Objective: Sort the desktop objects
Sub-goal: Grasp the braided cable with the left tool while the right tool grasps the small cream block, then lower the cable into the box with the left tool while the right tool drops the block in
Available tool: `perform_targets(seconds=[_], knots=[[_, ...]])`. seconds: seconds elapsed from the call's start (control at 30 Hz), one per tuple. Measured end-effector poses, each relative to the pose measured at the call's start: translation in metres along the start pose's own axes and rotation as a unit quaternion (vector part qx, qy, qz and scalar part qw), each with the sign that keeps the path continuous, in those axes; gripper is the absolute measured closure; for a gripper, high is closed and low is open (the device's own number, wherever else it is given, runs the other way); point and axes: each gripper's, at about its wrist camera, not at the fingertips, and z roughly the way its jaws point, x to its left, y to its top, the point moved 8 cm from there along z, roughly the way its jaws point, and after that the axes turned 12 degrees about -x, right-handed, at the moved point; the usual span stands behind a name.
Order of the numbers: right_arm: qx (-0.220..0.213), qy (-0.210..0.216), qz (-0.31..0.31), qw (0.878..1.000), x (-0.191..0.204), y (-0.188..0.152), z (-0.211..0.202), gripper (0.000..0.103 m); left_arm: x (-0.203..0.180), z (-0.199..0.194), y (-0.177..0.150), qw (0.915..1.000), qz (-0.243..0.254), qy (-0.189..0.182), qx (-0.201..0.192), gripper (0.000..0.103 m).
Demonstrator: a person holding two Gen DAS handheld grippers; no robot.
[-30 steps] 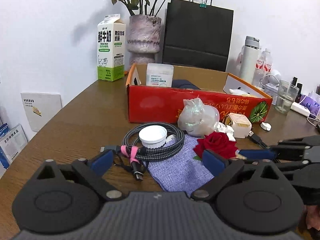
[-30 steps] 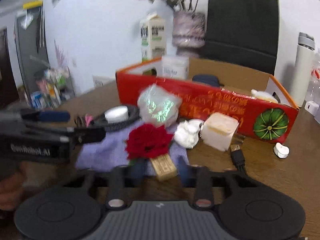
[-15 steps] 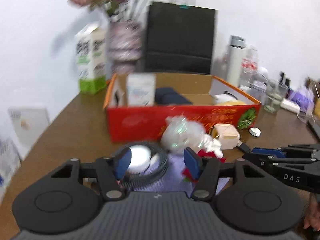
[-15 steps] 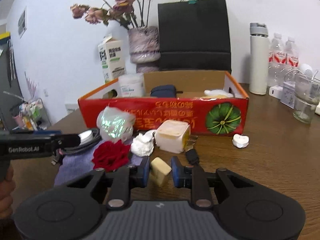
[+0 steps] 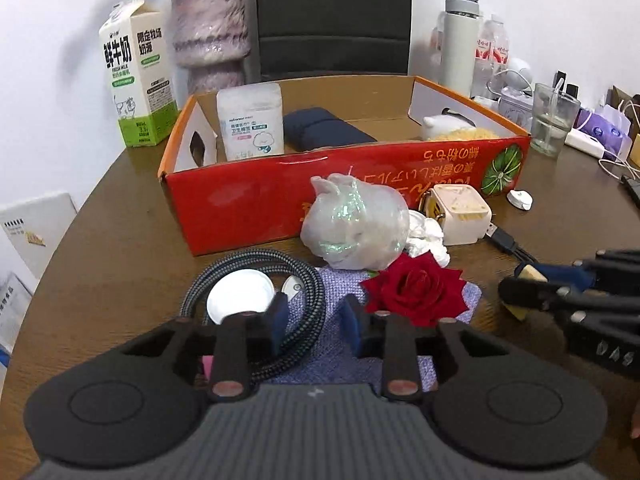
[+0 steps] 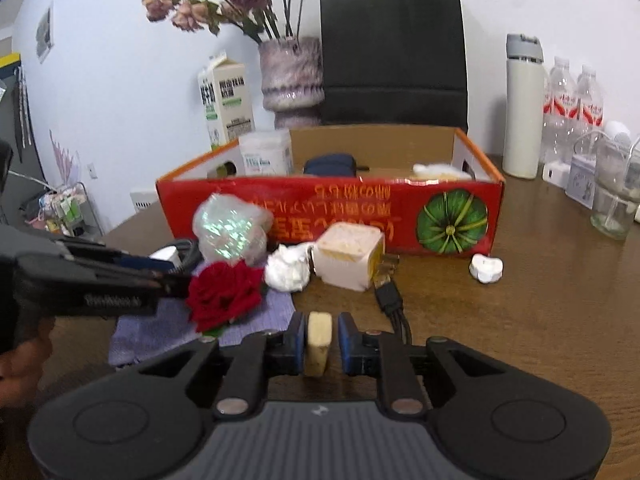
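The right gripper point(image 6: 319, 340) holds a small cream block point(image 6: 319, 343) between its blue pads; the left pad touches the block, and on the right side a thin gap seems to show, so the grip looks light. The block is above the brown table point(image 6: 540, 320), near the front edge of the scene. The left gripper point(image 5: 313, 322) is closing its jaws around the braided cable coil point(image 5: 256, 272); one strand of the cable passes between the blue pads, but I cannot tell if the pads already press it. The coil lies on the left part of a purple cloth point(image 5: 332, 356), and a white round lid point(image 5: 240, 294) sits inside it. To the right of the coil, on the same cloth, lies a red rose point(image 5: 416, 288). Farther back stand a shiny wrapped figure point(image 5: 354, 226), a crumpled white tissue point(image 6: 288, 268) and a cream charger plug point(image 6: 348, 256), all just in front of the red cardboard box point(image 5: 248, 204). A small white piece point(image 6: 486, 268) lies apart on the right.
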Motion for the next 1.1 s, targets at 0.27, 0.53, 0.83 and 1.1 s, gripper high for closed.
perform_targets(seconds=[0.27, 0.53, 0.83, 1.1], knots=[[0.014, 0.000, 0.002, 1.000, -0.001, -0.005, 0.003, 0.083, 0.011, -0.046, 0.033, 0.9973, -0.027, 0.015, -0.066, 0.091], [0.010, 0.012, -0.016, 1.000, 0.008, -0.006, -0.001, 0.093, 0.040, -0.112, 0.078, 0.9847, -0.079, 0.021, -0.154, 0.092], [-0.075, 0.022, 0.042, 0.996, -0.007, 0.052, -0.032, 0.093, 0.037, -0.096, 0.136, 0.9833, -0.032, 0.022, -0.178, 0.092], [-0.112, -0.001, 0.083, 0.990, -0.046, 0.117, -0.024, 0.093, 0.025, 0.007, 0.164, 0.9958, -0.003, 0.017, -0.090, 0.092]])
